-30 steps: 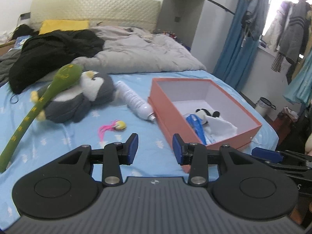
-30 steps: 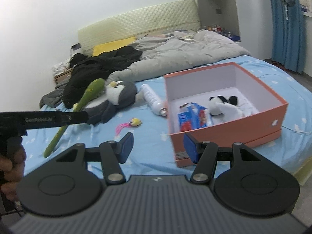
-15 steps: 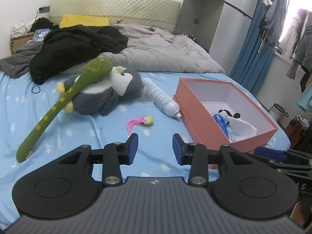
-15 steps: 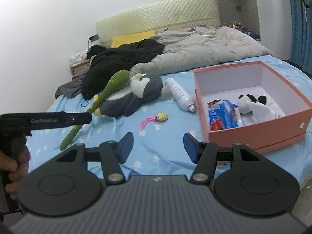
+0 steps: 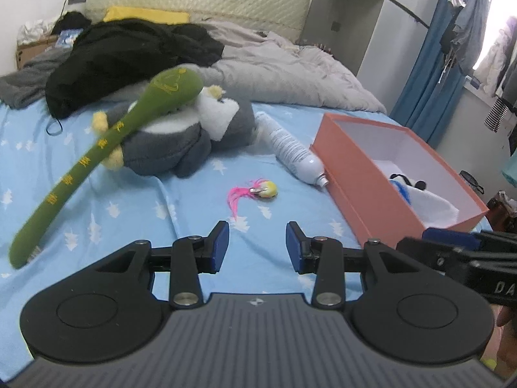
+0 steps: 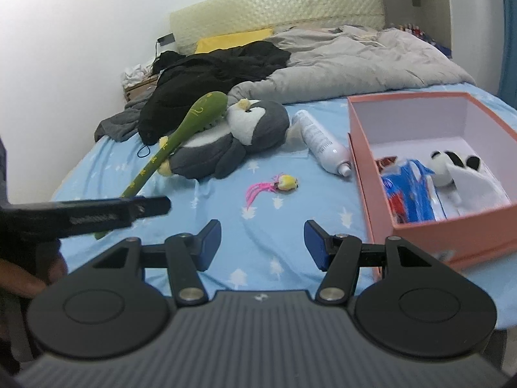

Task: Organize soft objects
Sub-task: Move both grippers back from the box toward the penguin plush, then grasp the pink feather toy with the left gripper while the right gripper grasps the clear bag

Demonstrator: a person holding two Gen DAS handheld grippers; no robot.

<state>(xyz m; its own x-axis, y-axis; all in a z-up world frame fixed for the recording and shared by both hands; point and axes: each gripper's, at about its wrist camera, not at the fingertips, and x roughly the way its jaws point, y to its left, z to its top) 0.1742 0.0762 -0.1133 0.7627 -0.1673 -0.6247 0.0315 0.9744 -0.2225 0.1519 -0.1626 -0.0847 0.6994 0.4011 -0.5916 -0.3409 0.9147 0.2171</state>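
Small yellow toy with pink feathers (image 5: 261, 190) lying loose on the blue sheet (image 5: 97, 194), centre of the left wrist frame, just above the gap between the left gripper (image 5: 257, 245) fingertips, not yet touched. Grey penguin plush (image 5: 181, 139) above and left of it, with a long green plush stick (image 5: 97, 158) draped across its front and running down toward the lower left. White bottle (image 5: 287, 147) lying between penguin and orange box (image 5: 365, 194), cap almost against the box wall. Box at right, open, already holding a panda plush (image 6: 452, 165) and a blue packet (image 6: 410, 190).

Probably the approach step: some soft things boxed, several left on the bed, nothing in hand. Next move likely calls for lowering onto one soft toy, closing gently on its body rather than the feathers, then carrying it right into the box.

Left gripper partly spread, empty, angled down at the sheet. Right gripper (image 6: 263, 242) spread a little wider, also empty, aimed down at bare sheet below the feather toy, box wall just beside its right finger.
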